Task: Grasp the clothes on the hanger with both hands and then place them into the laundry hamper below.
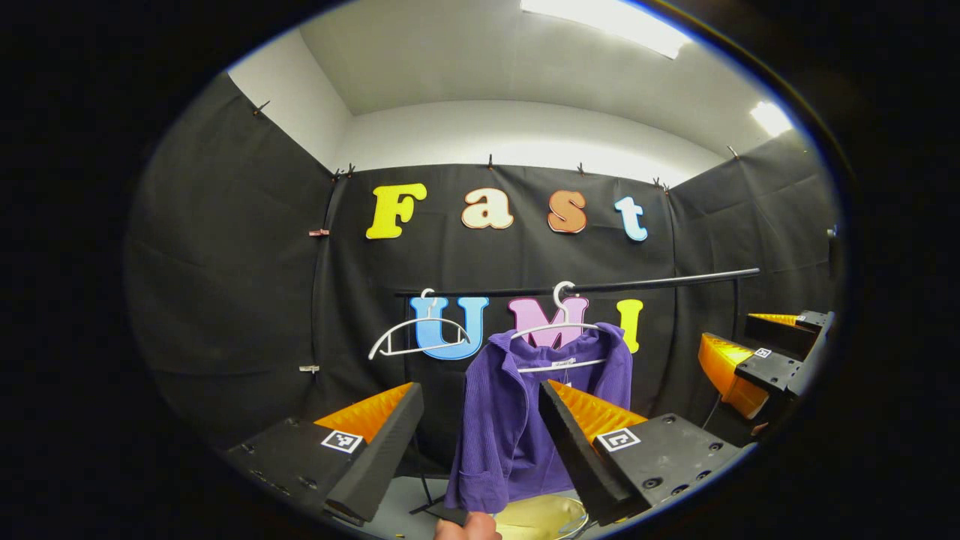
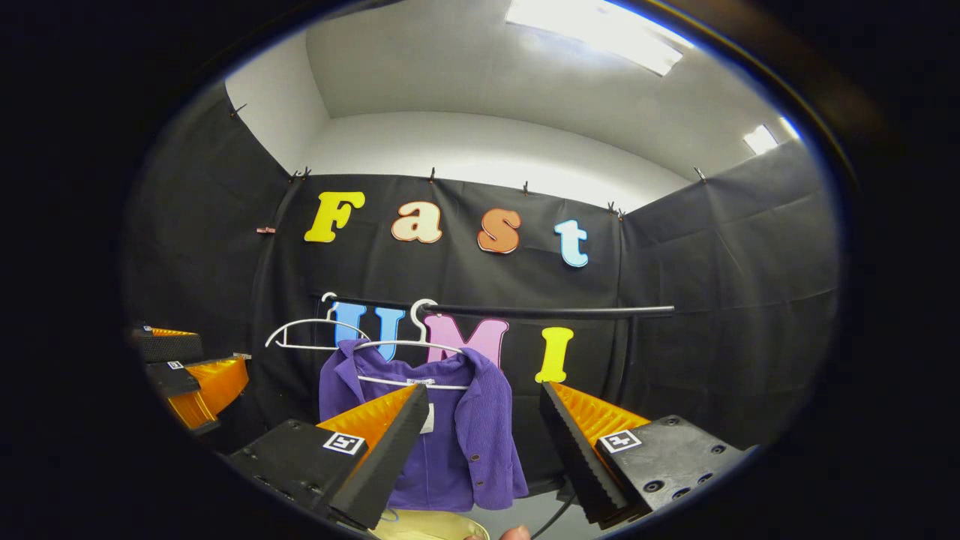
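Here purple shirt (image 1: 517, 420) hangs lengthwise downward from hanger (image 1: 559, 328)

The laundry hamper (image 1: 541, 517) is cut off at the bottom edge, partly hidden behind the purple shirt (image 1: 517, 420).

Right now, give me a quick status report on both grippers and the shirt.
Left gripper open, right gripper open, both short of the purple shirt. Shirt on white hanger. Yellow hamper below. Nothing in the way.
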The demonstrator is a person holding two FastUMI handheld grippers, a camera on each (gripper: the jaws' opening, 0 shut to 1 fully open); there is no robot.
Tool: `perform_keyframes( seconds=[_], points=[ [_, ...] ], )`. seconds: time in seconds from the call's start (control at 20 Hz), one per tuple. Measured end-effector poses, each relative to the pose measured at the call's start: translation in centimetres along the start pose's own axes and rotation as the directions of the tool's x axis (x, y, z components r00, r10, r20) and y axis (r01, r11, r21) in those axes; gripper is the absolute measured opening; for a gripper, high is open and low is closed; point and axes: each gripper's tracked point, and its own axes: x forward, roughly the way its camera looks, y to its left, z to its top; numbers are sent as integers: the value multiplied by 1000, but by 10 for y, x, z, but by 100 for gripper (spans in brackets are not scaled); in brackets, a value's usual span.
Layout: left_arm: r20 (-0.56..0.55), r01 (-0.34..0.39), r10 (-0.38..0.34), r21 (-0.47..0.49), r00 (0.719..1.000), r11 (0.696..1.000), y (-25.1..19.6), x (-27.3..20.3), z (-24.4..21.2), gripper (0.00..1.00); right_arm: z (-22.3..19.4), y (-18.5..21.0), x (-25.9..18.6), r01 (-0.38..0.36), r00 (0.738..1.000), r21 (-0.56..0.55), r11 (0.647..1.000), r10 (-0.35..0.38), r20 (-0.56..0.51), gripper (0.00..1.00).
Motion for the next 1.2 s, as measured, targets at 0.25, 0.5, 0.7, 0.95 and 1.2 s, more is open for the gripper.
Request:
perform_keyframes(
  seconds=[0.25,0.5,0.7,0.95,1.2],
  points=[
    [0,3,-3,-2,1000,1000,-8,22,-2,97,-9,-4,23,-5,1000,6,1000,5,-5,97],
    [7,19,-19,-3,1000,1000,-20,63,-5,97,-17,-8,64,-5,1000,28,1000,5,11,97],
    [8,13,-13,7,1000,1000,-28,105,-14,97,-30,-10,101,-4,1000,19,1000,4,18,97],
    [6,-17,16,33,1000,999,-30,158,-30,97,-58,-3,148,-21,1000,17,1000,21,10,97],
    [-22,-46,47,39,999,998,-33,206,-55,97,-93,2,196,-37,999,28,999,37,-20,98]
  ],
)
